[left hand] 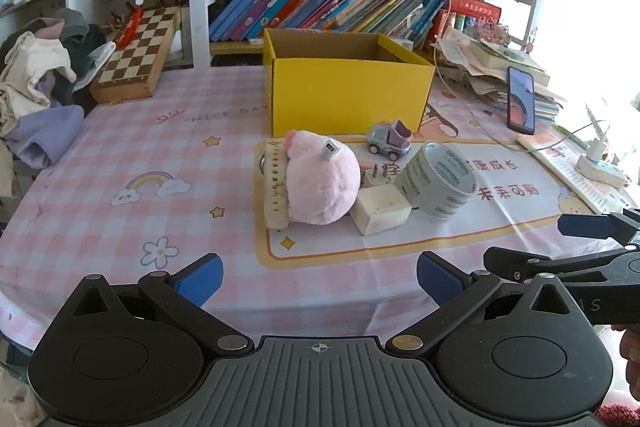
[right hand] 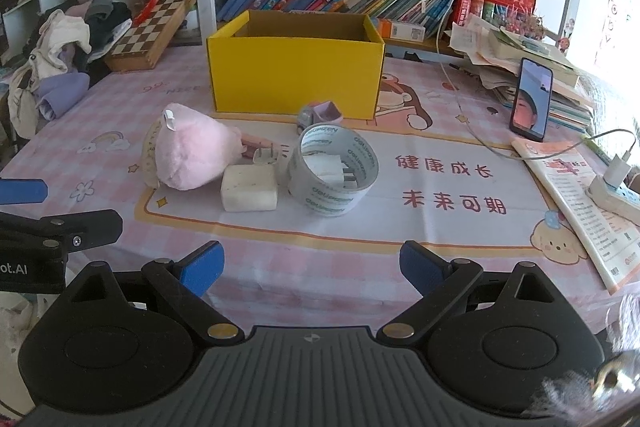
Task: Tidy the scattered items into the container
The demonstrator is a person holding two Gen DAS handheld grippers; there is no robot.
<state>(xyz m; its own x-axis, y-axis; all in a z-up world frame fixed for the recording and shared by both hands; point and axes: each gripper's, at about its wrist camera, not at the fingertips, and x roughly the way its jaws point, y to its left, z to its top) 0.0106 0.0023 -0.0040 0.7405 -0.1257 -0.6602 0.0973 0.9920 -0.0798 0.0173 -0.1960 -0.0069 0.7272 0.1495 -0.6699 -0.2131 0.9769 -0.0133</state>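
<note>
An open yellow box [left hand: 348, 91] [right hand: 296, 79] stands mid-table. In front of it lie a pink plush toy [left hand: 320, 183] [right hand: 192, 155], a cream ruler-like strip [left hand: 275, 187] under the plush, a white plug adapter [left hand: 380, 207] [right hand: 249, 187], a roll of tape [left hand: 438, 179] [right hand: 332, 171] and a small toy truck [left hand: 390, 139] [right hand: 318, 115]. My left gripper [left hand: 320, 279] is open and empty near the table's front edge. My right gripper [right hand: 312, 267] is open and empty, also at the front edge, to the right of the left one.
A chessboard [left hand: 138, 55] and a pile of clothes [left hand: 40, 83] sit at the left. A phone [left hand: 521, 99] leans on stacked books at the right, with a booklet [right hand: 576, 199] and power strip [right hand: 616, 187]. Bookshelves [left hand: 320, 7] stand behind the table.
</note>
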